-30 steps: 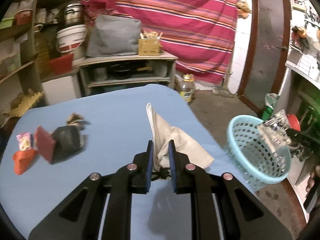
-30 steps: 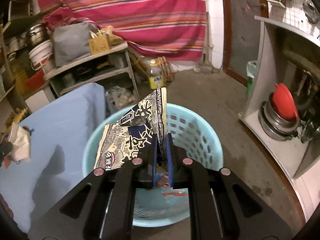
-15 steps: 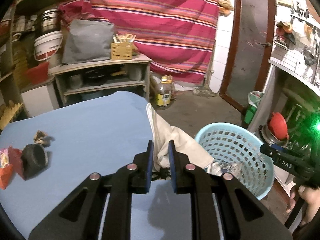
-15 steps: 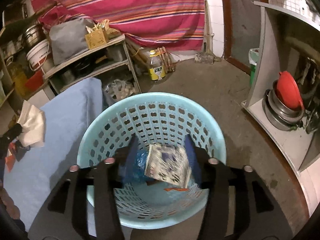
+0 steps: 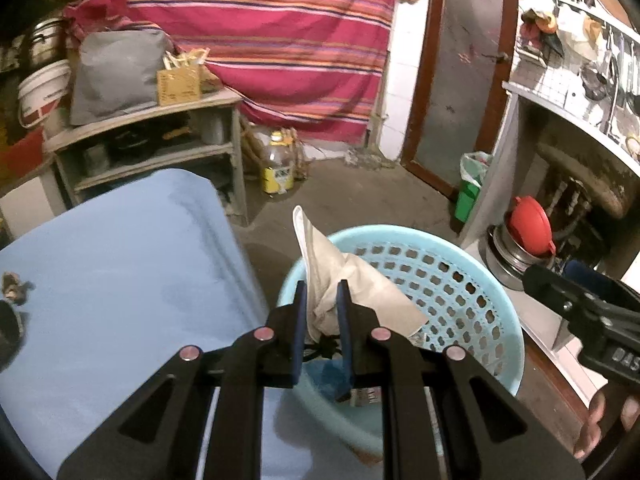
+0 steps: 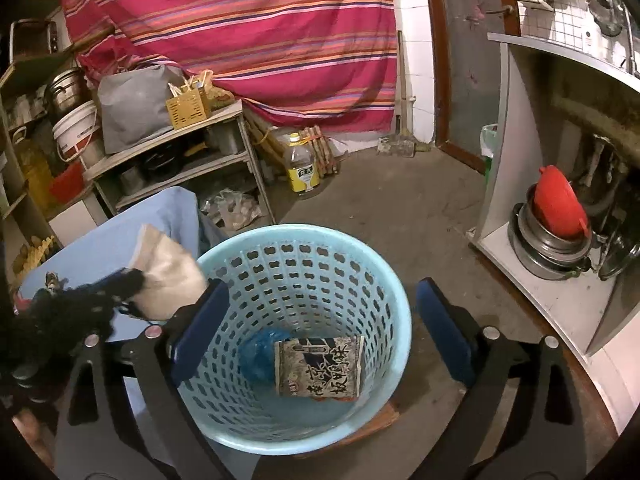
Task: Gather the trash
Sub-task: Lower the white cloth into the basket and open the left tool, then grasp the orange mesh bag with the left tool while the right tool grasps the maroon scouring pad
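Blue-covered table (image 5: 120, 264) at left, concrete floor beyond, striped red cloth behind. Left gripper (image 5: 320, 312): fingers clamped on a crumpled white paper napkin (image 5: 340, 284); a second ago it was over the tabletop, now it hangs above the near rim of the light-blue basket (image 6: 304, 276). Basket contents: blue wrapper (image 6: 258, 354) beside a printed snack packet (image 6: 318, 366), which the right gripper (image 6: 320, 332) held a second ago. Right gripper's jaws have just been opening and stand wide apart, nothing between them.
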Tool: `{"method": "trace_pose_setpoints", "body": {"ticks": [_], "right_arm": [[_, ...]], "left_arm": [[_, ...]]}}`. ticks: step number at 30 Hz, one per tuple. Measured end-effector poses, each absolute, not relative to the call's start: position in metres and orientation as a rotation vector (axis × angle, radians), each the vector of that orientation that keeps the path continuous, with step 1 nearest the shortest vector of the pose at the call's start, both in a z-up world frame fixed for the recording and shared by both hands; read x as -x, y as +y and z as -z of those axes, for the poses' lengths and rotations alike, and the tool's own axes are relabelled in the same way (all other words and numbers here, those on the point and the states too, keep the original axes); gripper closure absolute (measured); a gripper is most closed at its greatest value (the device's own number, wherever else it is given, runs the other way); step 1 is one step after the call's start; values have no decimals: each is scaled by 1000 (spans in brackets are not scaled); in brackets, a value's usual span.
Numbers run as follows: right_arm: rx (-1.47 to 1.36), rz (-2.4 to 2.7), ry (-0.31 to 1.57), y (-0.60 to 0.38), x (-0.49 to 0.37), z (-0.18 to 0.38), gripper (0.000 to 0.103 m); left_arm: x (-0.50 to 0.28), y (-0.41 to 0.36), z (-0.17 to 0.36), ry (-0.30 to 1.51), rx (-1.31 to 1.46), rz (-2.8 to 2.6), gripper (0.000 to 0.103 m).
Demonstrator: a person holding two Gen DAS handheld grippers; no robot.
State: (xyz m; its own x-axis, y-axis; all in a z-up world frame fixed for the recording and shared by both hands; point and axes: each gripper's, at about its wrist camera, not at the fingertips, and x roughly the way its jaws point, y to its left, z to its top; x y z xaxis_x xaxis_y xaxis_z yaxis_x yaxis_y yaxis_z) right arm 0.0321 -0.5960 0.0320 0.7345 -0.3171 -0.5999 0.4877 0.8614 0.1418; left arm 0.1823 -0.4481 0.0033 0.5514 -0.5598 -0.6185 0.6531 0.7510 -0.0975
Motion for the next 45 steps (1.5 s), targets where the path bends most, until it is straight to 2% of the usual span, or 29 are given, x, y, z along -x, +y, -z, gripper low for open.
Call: {"method": "trace_pose_setpoints", "body": {"ticks": [6, 7, 8, 10, 15, 19, 22, 35, 41, 45], "right_arm": [[-348, 480, 592, -612, -25, -29, 10], [-359, 484, 588, -614, -23, -29, 10], [-365, 487, 586, -615, -22, -29, 10], [-375, 497, 587, -618, -20, -29, 10], [-364, 504, 597, -617, -22, -28, 10], [-340, 502, 599, -608, -29, -29, 7], [-319, 486, 598, -596, -38, -31, 5], [-243, 328, 590, -491, -98, -21, 4], [-191, 242, 601, -433, -131, -18, 4], [-158, 187, 602, -390, -154, -19, 4]], "left_arm": [[-189, -479, 17, 756, -188, 765, 85], [-190, -480, 19, 766, -189, 760, 75], [-189, -480, 20, 769, -188, 760, 57], [-187, -478, 21, 757, -185, 761, 40], [-181, -464, 20, 754, -189, 769, 39], [-179, -430, 11, 713, -177, 725, 27], [-180, -401, 4, 696, -167, 687, 25], [-188, -178, -34, 554, -167, 355, 8], [-204, -76, -27, 524, -103, 207, 5], [-221, -20, -13, 565, -20, 141, 5]]}}
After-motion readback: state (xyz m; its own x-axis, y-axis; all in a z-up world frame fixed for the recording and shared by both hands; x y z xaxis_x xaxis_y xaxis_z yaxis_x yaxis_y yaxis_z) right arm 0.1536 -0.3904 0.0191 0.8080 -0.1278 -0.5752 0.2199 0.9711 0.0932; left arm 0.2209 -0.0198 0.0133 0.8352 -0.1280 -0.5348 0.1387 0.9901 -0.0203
